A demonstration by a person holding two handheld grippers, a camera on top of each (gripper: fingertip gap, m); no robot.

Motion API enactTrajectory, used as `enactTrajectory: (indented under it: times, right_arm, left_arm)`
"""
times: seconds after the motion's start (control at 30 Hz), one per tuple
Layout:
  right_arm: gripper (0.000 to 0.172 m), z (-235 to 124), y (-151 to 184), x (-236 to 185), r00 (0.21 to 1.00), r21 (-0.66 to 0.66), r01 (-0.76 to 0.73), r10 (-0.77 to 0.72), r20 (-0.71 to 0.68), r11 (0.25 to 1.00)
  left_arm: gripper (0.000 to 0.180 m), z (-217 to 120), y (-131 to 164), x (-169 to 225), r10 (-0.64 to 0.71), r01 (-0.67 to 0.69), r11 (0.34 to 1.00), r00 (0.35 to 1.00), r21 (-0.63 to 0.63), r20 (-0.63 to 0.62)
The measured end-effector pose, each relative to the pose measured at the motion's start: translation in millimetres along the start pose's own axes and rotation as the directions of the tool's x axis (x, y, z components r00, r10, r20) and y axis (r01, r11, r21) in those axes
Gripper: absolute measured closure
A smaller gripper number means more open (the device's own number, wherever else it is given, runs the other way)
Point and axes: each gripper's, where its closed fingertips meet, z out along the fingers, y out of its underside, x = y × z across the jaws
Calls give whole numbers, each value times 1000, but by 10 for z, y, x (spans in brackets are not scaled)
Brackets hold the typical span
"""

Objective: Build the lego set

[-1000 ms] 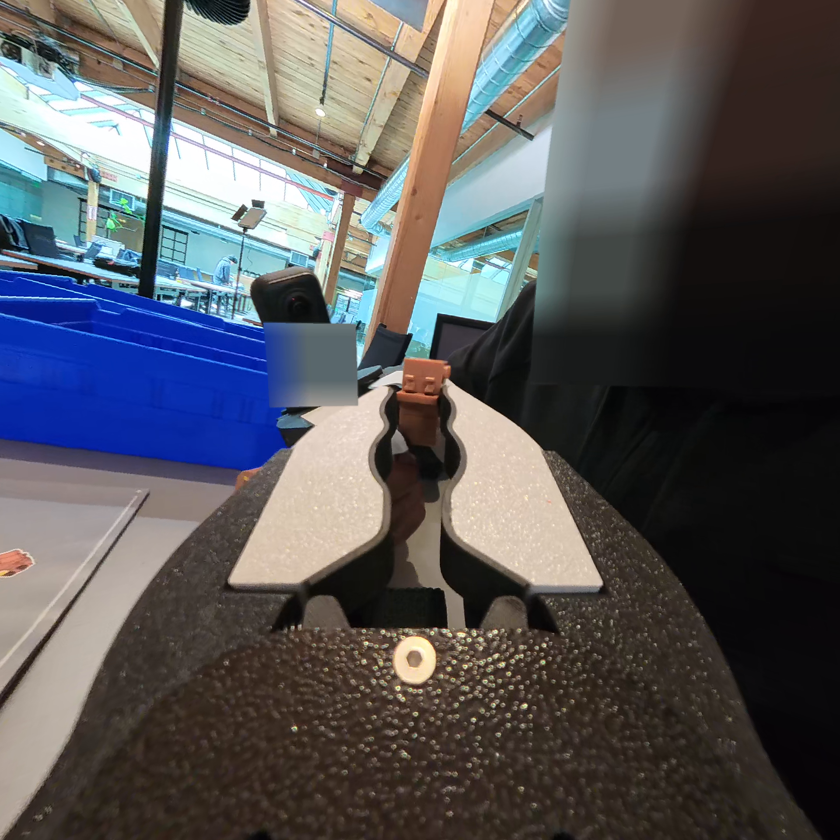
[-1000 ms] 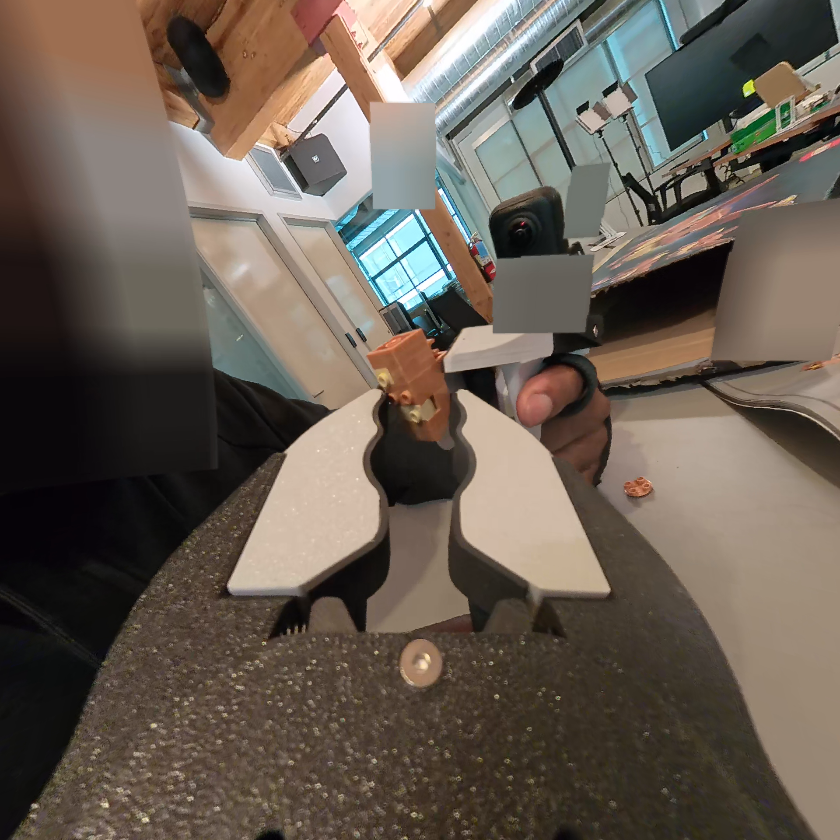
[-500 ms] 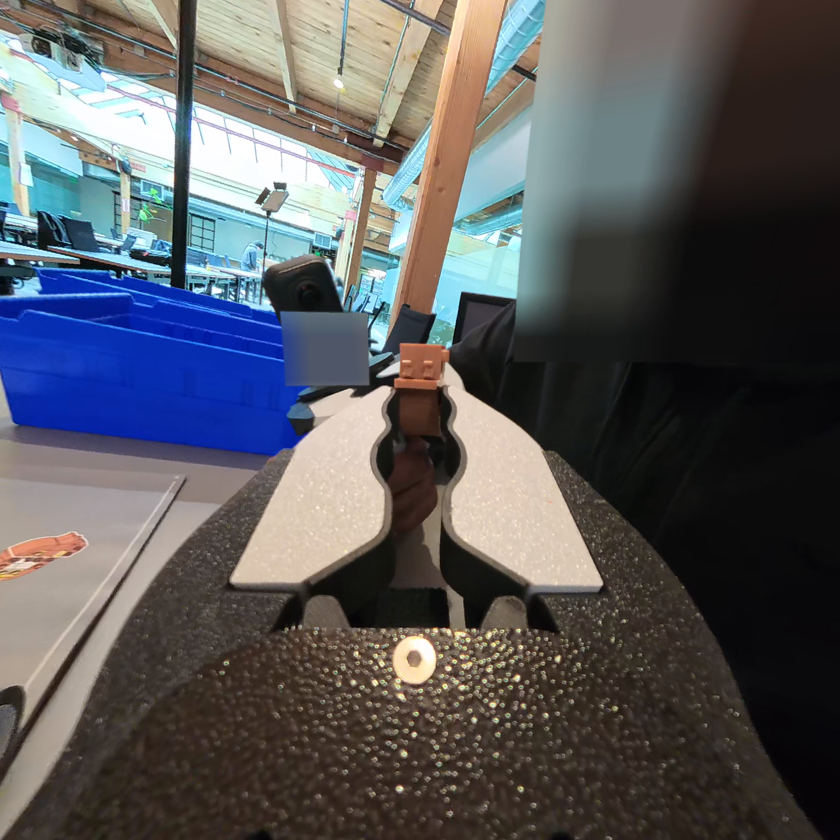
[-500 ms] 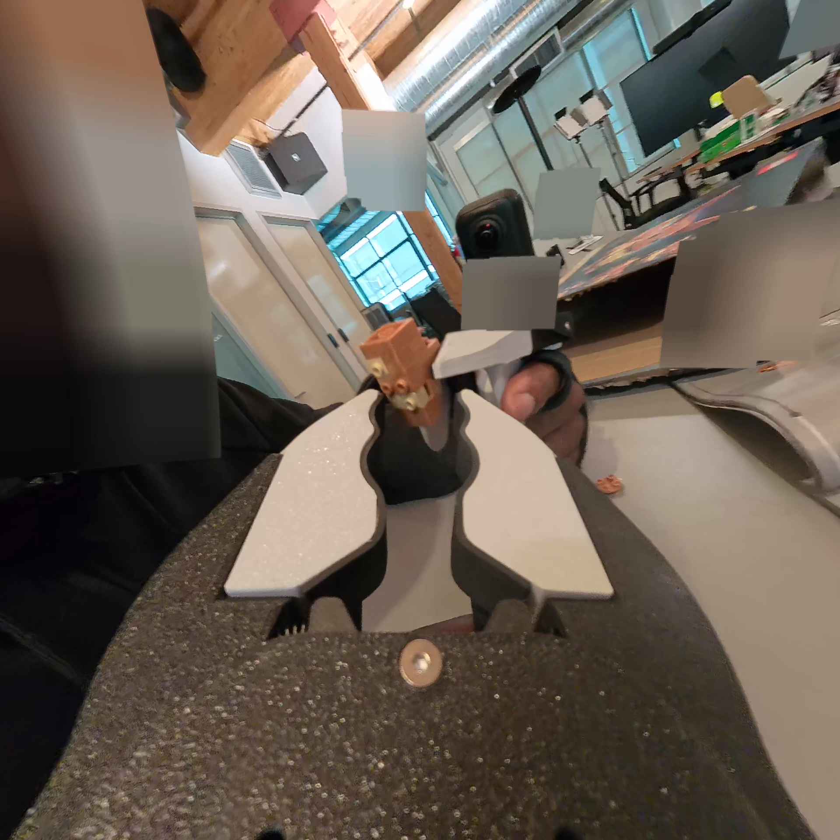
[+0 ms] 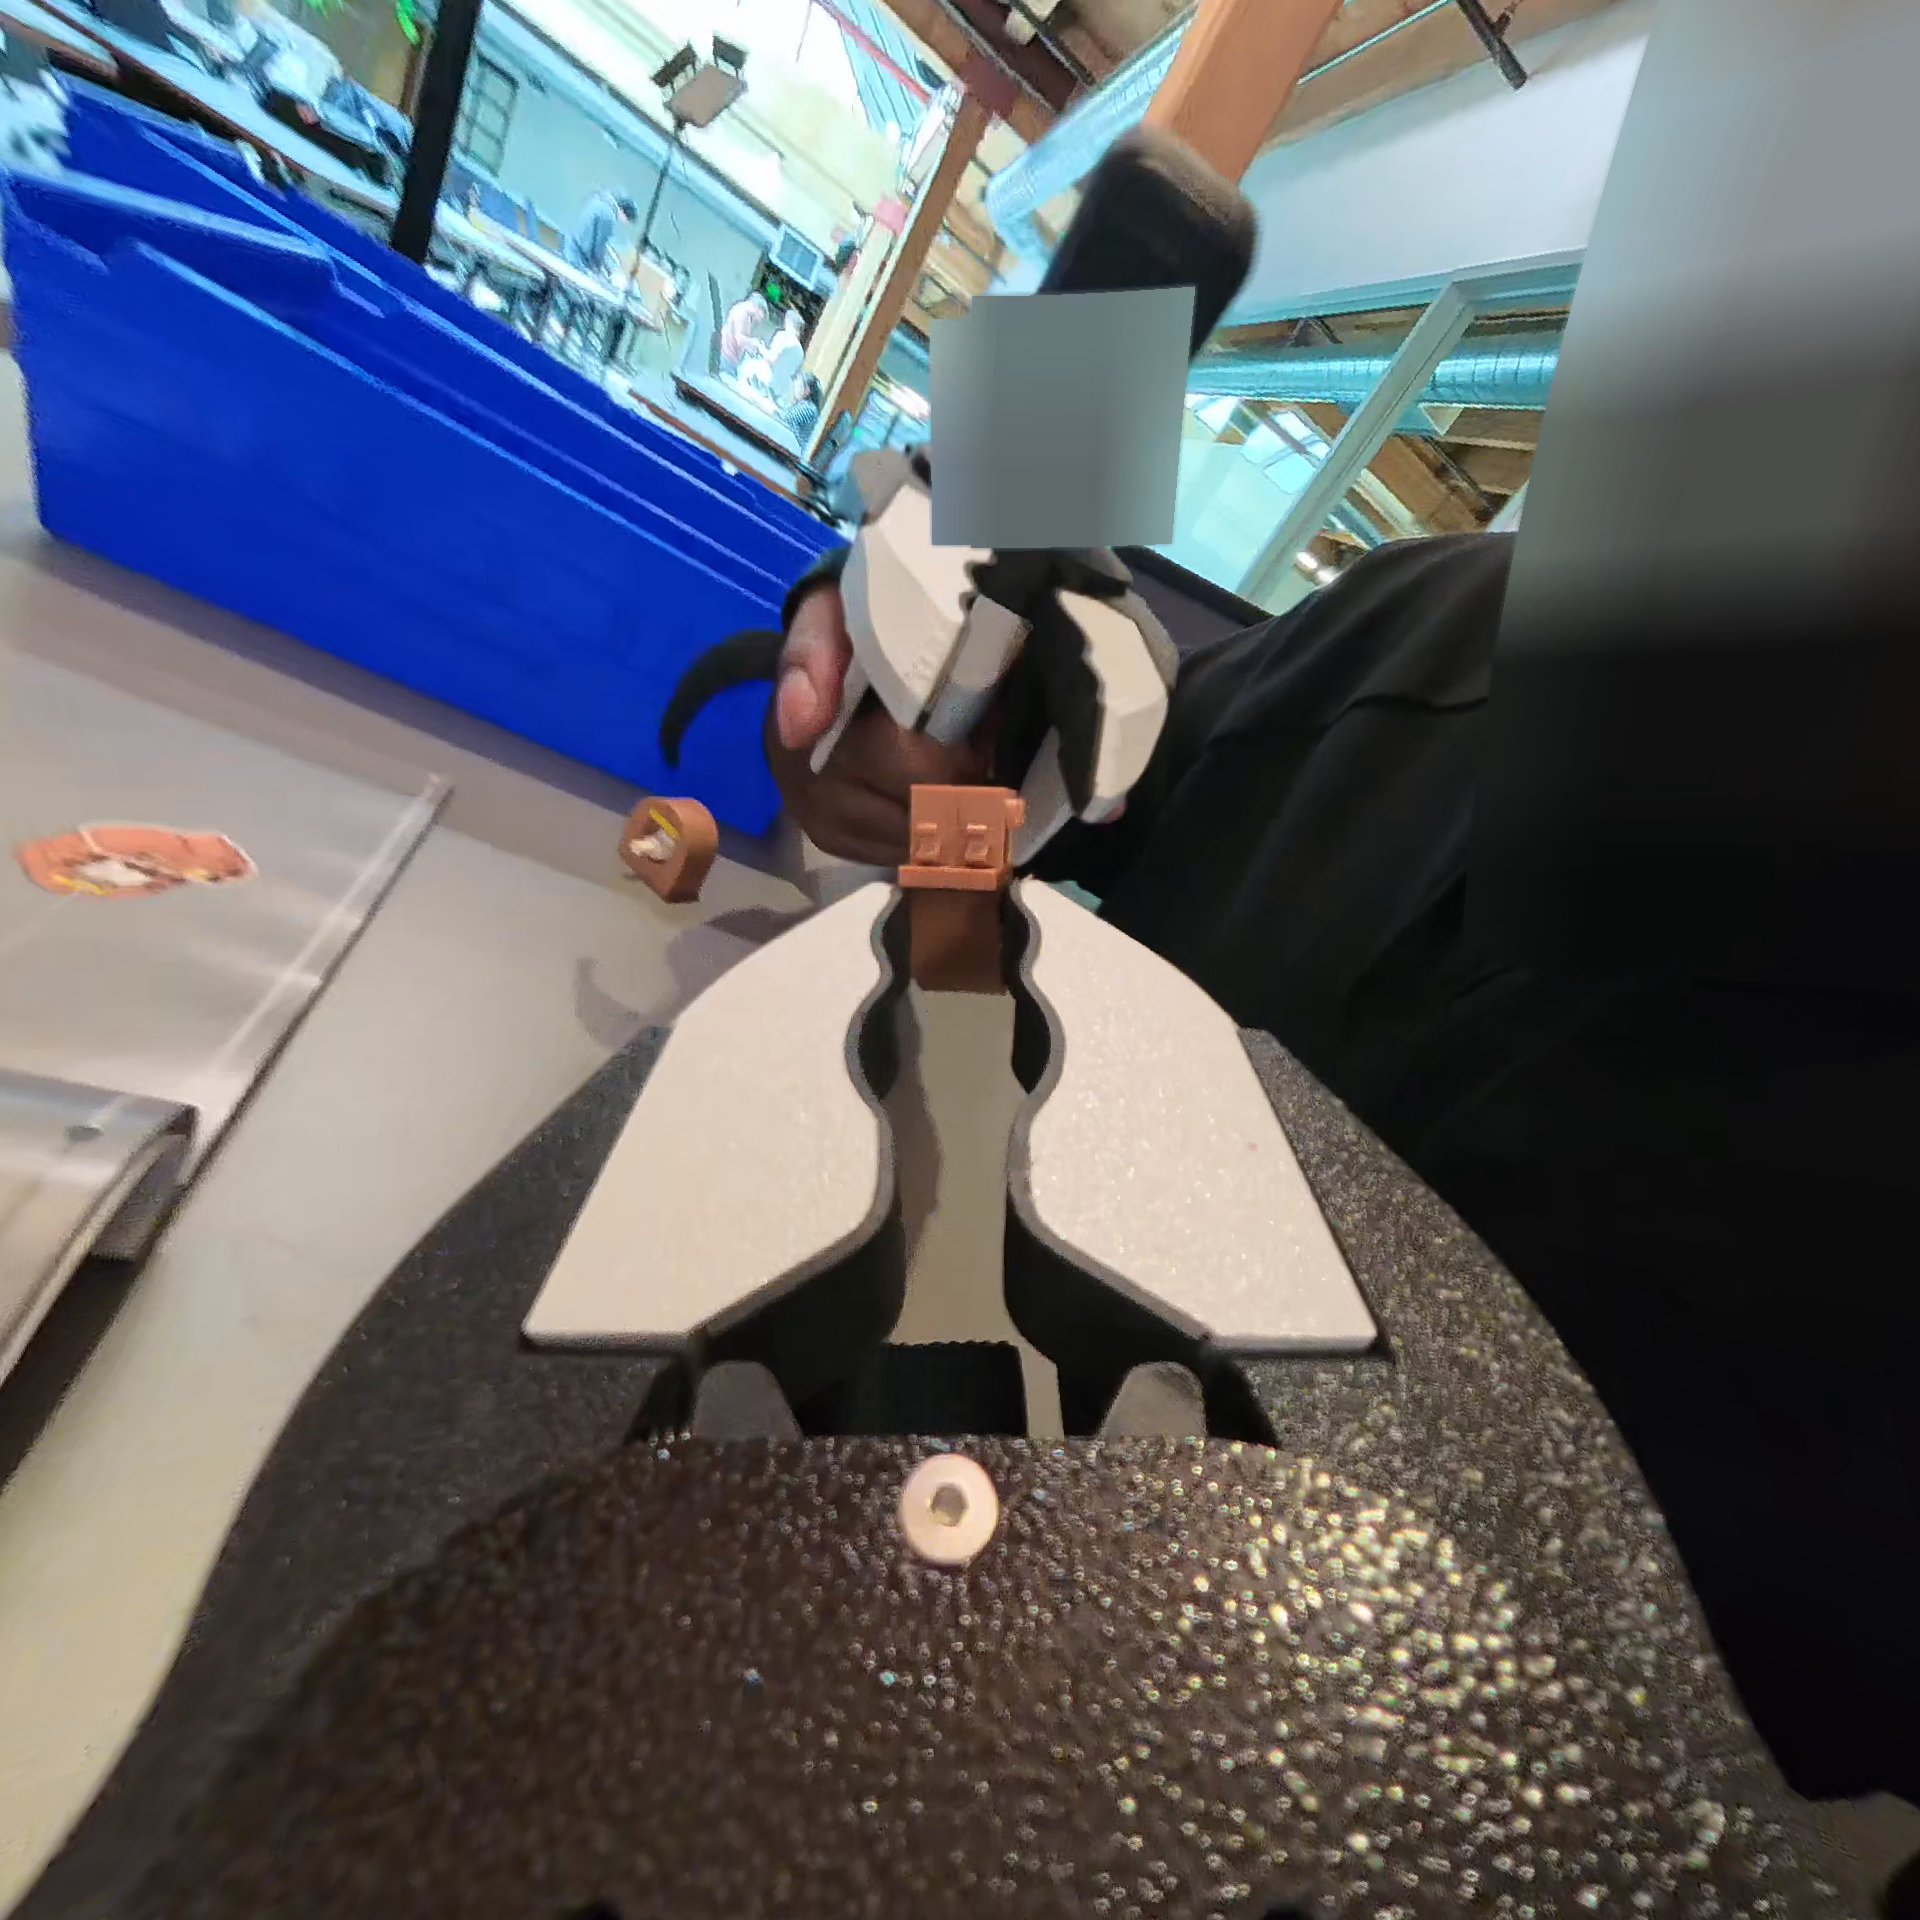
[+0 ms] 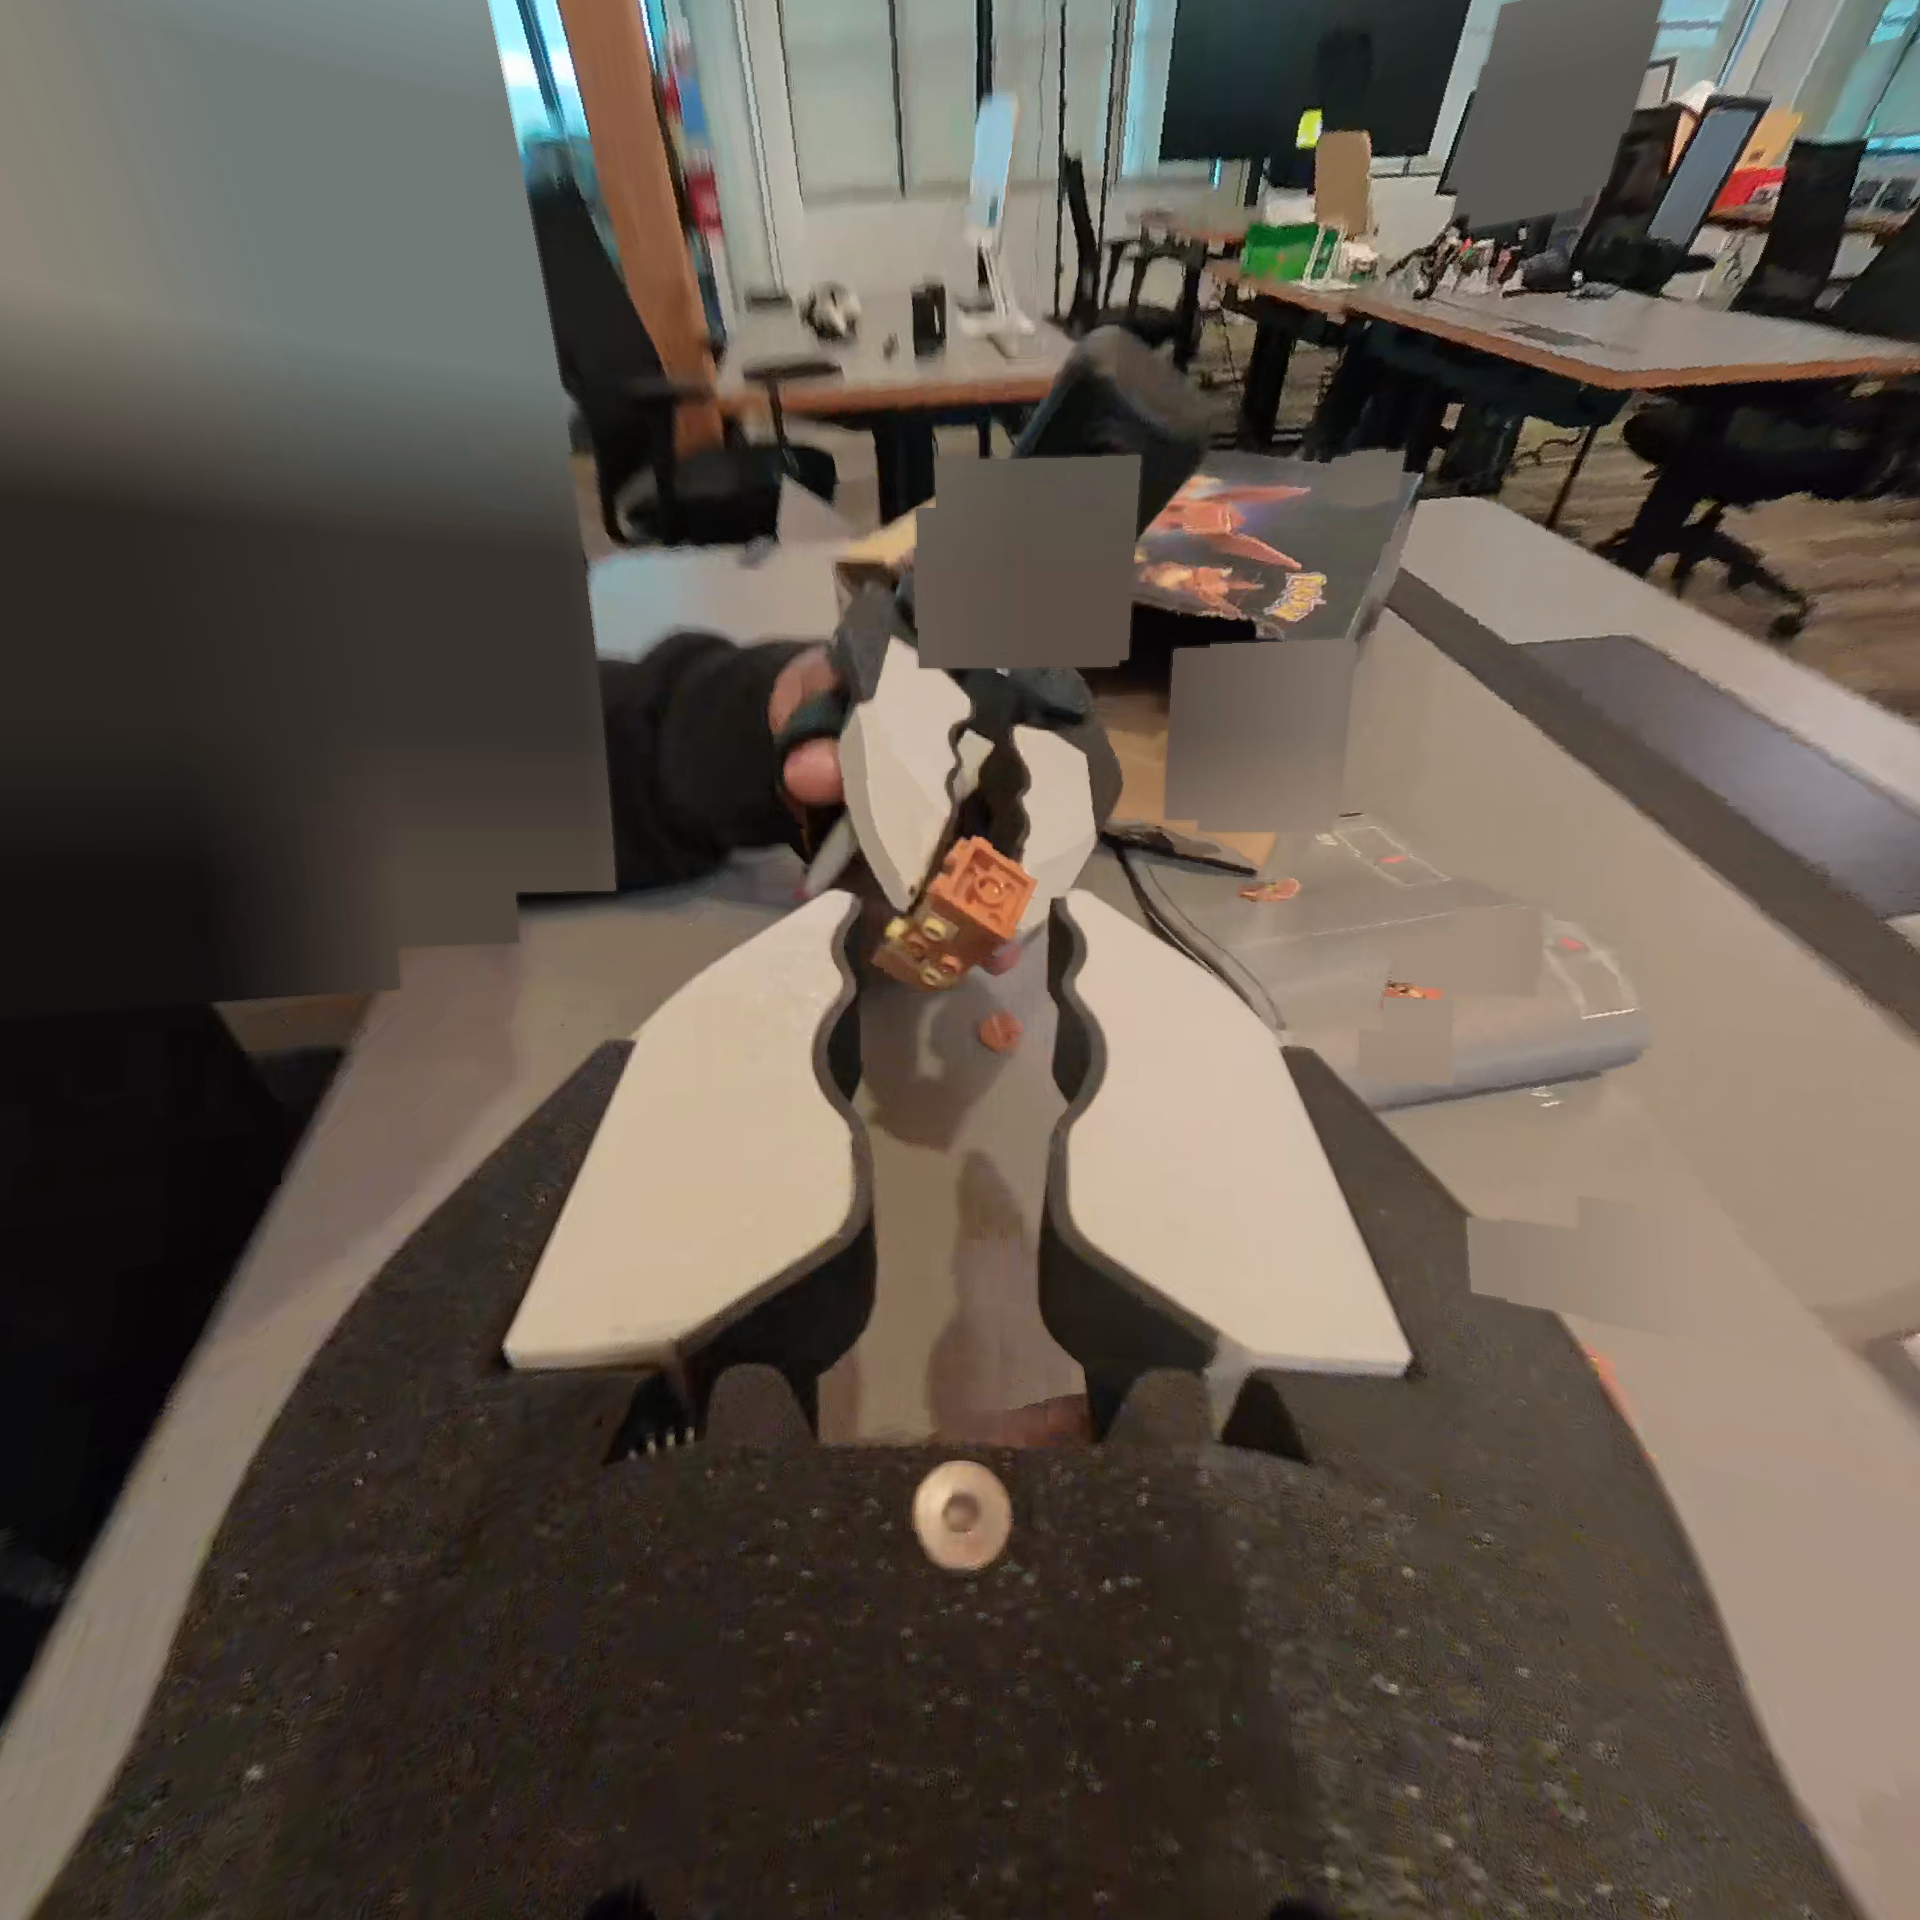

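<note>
Left claw (image 5: 954,914) clamps a small brown brick assembly (image 5: 958,862) between its fingertips, raised above the grey bench (image 5: 436,987); right claw (image 6: 951,935) stands spread with a gap either side of that brick piece (image 6: 961,920), which the left claw's pads (image 6: 894,790) pinch; a brown arched piece (image 5: 670,847) lies near the blue bins (image 5: 312,468); a small round stud (image 6: 1000,1029) rests on the bench below.

Open office hall: timber ceiling beams (image 5: 1226,94), silver duct (image 5: 1382,379), daylit windows (image 6: 831,94). Grey worktop (image 5: 436,997); blue bins (image 5: 343,457). Long desks (image 6: 1621,338), black office chairs (image 6: 675,416), dark wall monitor (image 6: 1320,73), wooden post (image 6: 634,177).
</note>
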Motion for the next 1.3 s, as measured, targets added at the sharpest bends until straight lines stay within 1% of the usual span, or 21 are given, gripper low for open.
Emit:
enactTrajectory:
  times: [0.03, 0.13, 0.3, 0.4, 0.53, 0.6, 0.7, 0.87, 1.0, 1.07, 1.13, 1.2, 1.3]
  right_arm:
    - [139, 14, 29, -8, 998, -32, 62, -62, -16, 998]
    - [138, 58, 140, -32, 974, -130, 217, -224, -34, 967]
    - [137, 123, 352, -128, 907, -234, 410, -420, 6, 882]
    - [137, 136, 384, -158, 875, -234, 474, -483, 20, 849]
    - [146, 148, 453, -227, 841, -234, 535, -537, 63, 811]
    - [146, 159, 476, -227, 832, -238, 549, -551, 63, 801]
    - [148, 167, 463, -170, 853, -235, 512, -521, 27, 826]
    - [149, 182, 416, -91, 932, -177, 352, -362, -28, 919]
    - [149, 184, 393, -33, 959, -143, 265, -276, -68, 954]
    - [149, 184, 385, 1, 968, -133, 221, -234, -92, 966]
    - [149, 180, 377, 36, 976, -127, 165, -180, -120, 978]
    - [150, 171, 379, 79, 979, -125, 123, -141, -149, 984]
    - [151, 160, 381, 117, 979, -121, 87, -107, -176, 989]
  left_arm:
    - [164, 2, 28, 9, -30, 29, 999, 999, -15, -15]
    - [164, 14, 126, 11, -70, 68, 995, 997, -74, -22]
    - [164, 47, 269, 65, -93, 85, 983, 995, -165, -40]
    - [164, 59, 351, 79, -96, 86, 973, 995, -215, -38]
    - [164, 69, 419, 71, -110, 98, 962, 994, -254, -30]
    - [164, 67, 450, 61, -106, 96, 958, 994, -269, -23]
    - [164, 54, 412, 27, -99, 94, 965, 995, -246, -5]
    - [160, 36, 325, -16, -61, 64, 978, 998, -197, 23]
    - [157, 26, 243, -51, -16, 22, 988, 999, -151, 40]
    - [156, 20, 190, -76, 30, -23, 992, 998, -122, 59]
    - [152, 9, 118, -104, 113, -105, 991, 989, -88, 91]
    - [151, -3, 48, -102, 198, -191, 979, 973, -65, 123]
    - [150, 1, -33, -59, 275, -272, 961, 951, -41, 144]
